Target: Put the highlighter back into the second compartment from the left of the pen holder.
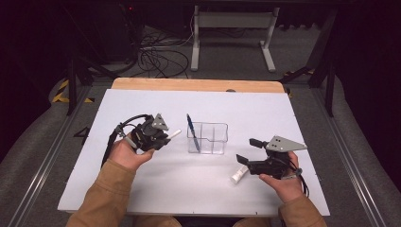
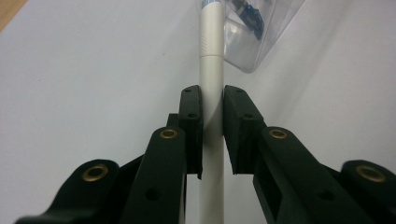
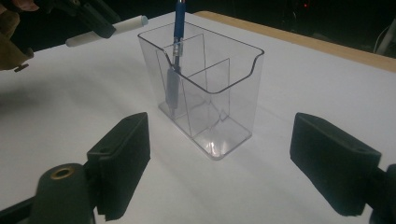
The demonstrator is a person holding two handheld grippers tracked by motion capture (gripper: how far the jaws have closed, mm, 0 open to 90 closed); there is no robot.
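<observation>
A clear plastic holder [image 1: 208, 138] with dividers stands mid-table, and a blue pen [image 1: 190, 125] leans in its left compartment. My left gripper [image 1: 153, 136] hovers left of it, shut on a white marker [image 1: 174, 134] that points toward the holder. In the left gripper view the marker [image 2: 211, 84] runs up between the jaws toward the holder [image 2: 252, 44]. My right gripper [image 1: 248, 151] is open to the holder's right. A second white marker [image 1: 239, 176] lies on the table just below it. The right gripper view has the holder [image 3: 210, 93] and pen [image 3: 178, 18] ahead of the wide-apart jaws.
The white table top [image 1: 142, 189] has a wooden strip [image 1: 198, 85] along its far edge. Beyond it the floor holds cables [image 1: 156, 56] and a white frame leg [image 1: 231, 28]. Bare table surface surrounds the holder.
</observation>
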